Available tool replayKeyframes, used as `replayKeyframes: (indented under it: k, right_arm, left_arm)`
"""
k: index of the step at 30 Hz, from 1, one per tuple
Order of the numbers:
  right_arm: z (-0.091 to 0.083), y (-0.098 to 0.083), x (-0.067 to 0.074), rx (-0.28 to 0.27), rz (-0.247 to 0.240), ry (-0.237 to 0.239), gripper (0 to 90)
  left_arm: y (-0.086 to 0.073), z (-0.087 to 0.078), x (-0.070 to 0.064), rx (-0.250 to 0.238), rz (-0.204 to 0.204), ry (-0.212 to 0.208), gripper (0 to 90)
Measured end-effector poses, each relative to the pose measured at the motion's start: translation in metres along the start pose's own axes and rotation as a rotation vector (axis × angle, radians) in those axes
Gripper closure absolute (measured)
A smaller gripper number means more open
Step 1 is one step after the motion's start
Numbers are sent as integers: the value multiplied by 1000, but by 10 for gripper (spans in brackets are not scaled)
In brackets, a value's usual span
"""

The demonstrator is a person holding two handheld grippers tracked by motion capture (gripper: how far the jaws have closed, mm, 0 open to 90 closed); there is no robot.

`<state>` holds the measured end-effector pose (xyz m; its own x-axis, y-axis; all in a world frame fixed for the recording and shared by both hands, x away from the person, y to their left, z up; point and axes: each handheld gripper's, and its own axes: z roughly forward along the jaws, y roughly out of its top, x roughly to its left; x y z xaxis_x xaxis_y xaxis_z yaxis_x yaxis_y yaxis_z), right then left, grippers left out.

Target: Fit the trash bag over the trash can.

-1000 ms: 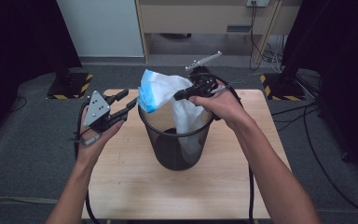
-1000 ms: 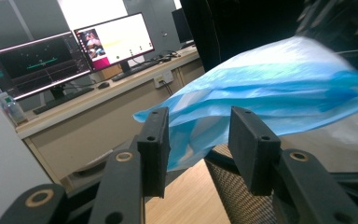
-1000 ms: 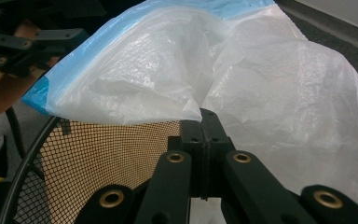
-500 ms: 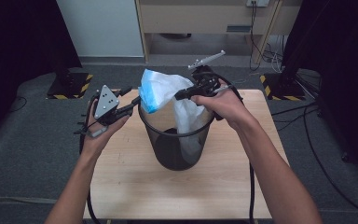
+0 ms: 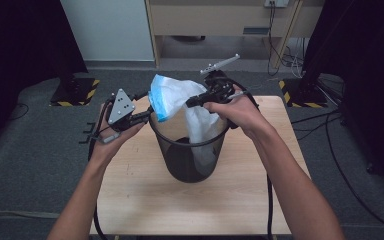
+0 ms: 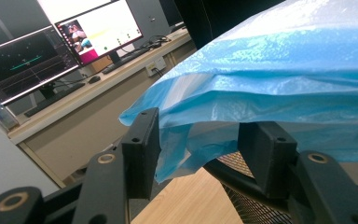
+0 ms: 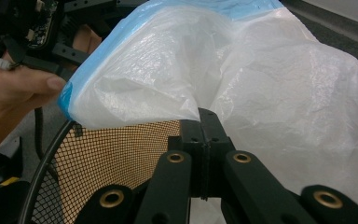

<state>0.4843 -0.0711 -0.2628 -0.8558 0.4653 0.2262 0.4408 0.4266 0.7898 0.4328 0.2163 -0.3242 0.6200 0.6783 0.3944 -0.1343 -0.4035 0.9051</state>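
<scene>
Bin-lining is the work in hand: on the wooden table stands a black mesh bin, with a white, blue-edged plastic bag bunched above its rim and partly hanging inside. The right gripper pinches the bag film, jaws fully together on it. The left gripper has just been opening its jaws; the blue edge lies between them, unpinched. Next, I judge, it must close on that edge and stretch it over the rim. No readable writing appears.

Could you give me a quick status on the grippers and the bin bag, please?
Right gripper shut on the bag. Left gripper opening, jaws astride bag's blue edge, not pinching. Mesh bin beneath. Nothing in the way.
</scene>
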Motion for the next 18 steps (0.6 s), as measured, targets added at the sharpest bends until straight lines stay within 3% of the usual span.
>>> replayKeyframes:
  k: [6, 10, 15, 17, 18]
  right_arm:
    - [1, 0, 0, 1, 1, 4, 900]
    - [4, 1, 0, 3, 4, 3, 900]
    - [6, 0, 0, 6, -7, -3, 900]
    - [7, 0, 0, 3, -6, -5, 884]
    - [7, 1, 1, -6, -12, -15, 818]
  left_arm:
    - [3, 1, 1, -9, 10, -6, 464]
    - [7, 2, -2, -3, 61, -25, 591]
    - [10, 0, -5, 9, 95, -52, 835]
    - [10, -1, -6, 25, 79, -60, 896]
    - [10, 0, -6, 33, 68, -67, 899]
